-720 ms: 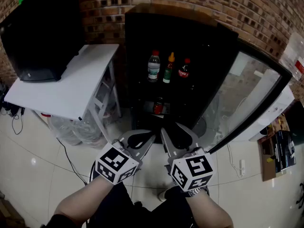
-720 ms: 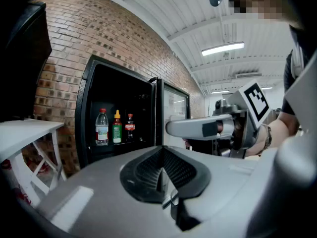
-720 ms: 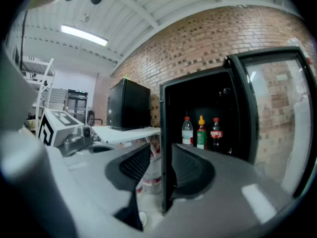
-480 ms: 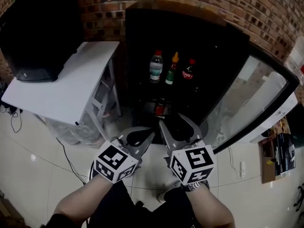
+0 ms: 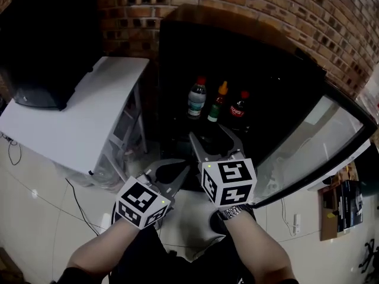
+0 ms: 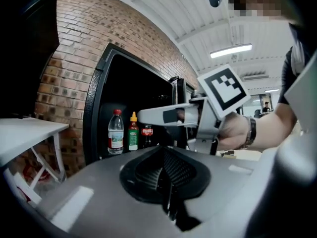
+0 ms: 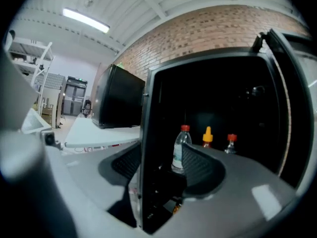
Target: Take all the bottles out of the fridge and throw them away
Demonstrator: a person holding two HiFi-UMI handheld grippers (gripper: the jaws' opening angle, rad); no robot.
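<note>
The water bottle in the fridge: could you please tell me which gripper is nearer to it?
Right. The right gripper reaches just short of the water bottle; the left gripper sits lower, farther from the fridge.

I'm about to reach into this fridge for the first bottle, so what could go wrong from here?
The water bottle, the orange-capped bottle and the cola bottle stand close together in a row, so the open right tool could knock over a neighbour. The open glass door stands close on the right, so a bottle swung out could hit it.
</note>
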